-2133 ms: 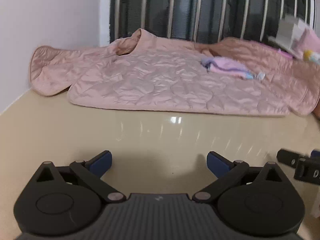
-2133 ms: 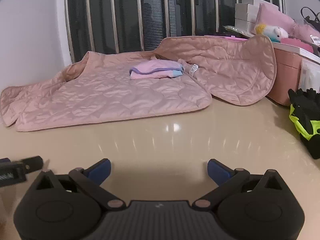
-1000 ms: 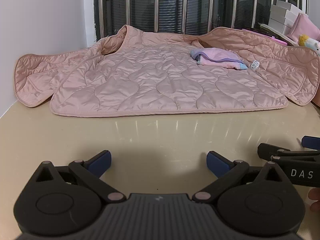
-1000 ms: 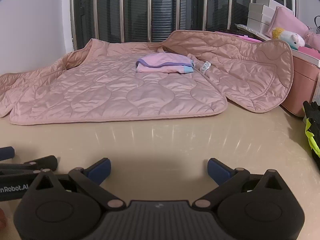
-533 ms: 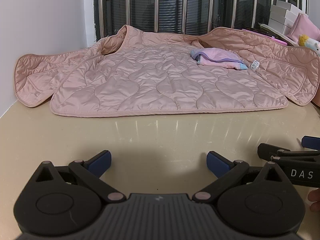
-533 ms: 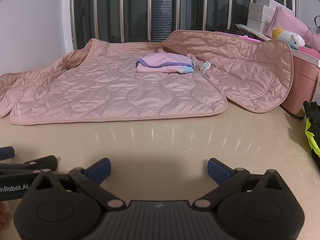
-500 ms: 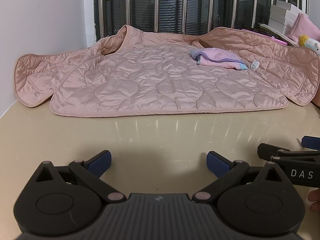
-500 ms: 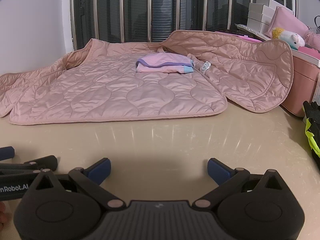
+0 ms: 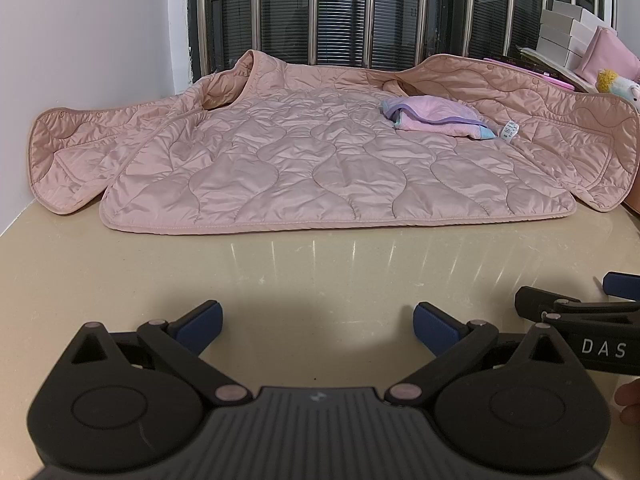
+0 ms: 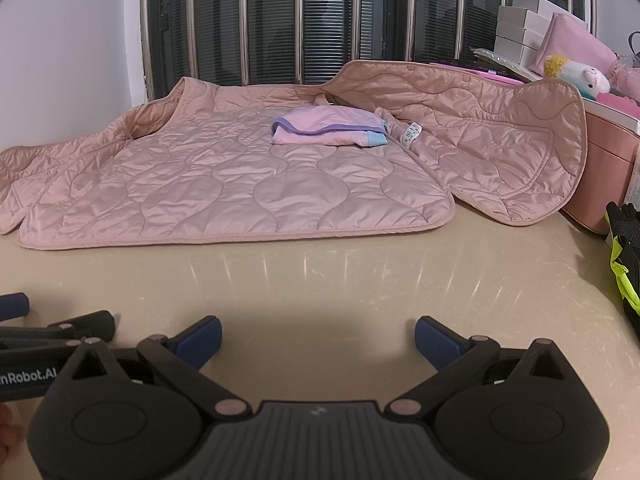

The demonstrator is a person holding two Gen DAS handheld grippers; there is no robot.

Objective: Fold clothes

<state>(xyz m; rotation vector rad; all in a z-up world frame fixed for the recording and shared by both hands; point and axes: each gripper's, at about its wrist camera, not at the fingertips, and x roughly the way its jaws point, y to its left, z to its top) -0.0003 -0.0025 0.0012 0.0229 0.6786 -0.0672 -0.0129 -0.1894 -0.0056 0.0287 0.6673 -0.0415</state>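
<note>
Jacket (image 9: 336, 168), pink quilted, is lying opened flat on the far half of the beige tabletop (image 9: 312, 280), lining side up as far as I can tell, collar toward the barred window (image 9: 344, 12). Left front panel is flopping against the wall, right panel (image 10: 500, 148) is riding up over a pink box (image 10: 600, 184) at the right; near hem is lying straight. No fold is showing in it, so I'm judging it as not started. Small pink-and-purple garment (image 10: 328, 126) is sitting folded on the lining at far right, beside the care tag (image 10: 412, 135); looks finished, but it's parking on the jacket and probably needs moving off first. Left gripper (image 9: 316, 326) and right gripper (image 10: 318, 336) are both hovering low over bare tabletop near the front edge, side by side, well apart from the hem, fingers spread wide and holding nothing. Remaining, by my read: both panels in, sleeves, then body fold.
</note>
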